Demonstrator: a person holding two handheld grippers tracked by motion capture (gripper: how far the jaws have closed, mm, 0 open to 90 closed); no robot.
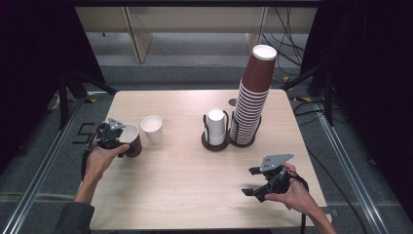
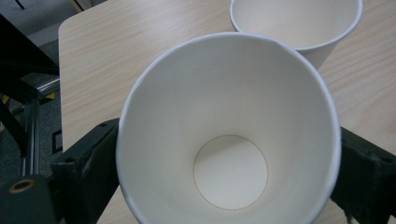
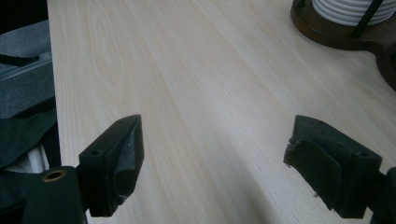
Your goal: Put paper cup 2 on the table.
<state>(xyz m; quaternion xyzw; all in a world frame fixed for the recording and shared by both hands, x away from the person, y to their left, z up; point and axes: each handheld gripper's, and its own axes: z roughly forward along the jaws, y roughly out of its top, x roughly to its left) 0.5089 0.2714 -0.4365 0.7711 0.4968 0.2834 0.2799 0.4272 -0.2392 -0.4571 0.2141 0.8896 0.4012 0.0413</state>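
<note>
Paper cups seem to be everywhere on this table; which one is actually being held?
The brown paper cup at the table's left edge, clamped in the left hand-held gripper. The white paper cup beside it stands free.

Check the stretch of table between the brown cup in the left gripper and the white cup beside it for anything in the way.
Nothing visible stands there. The left gripper holds the brown cup with bare table between it and the white cup.
</note>
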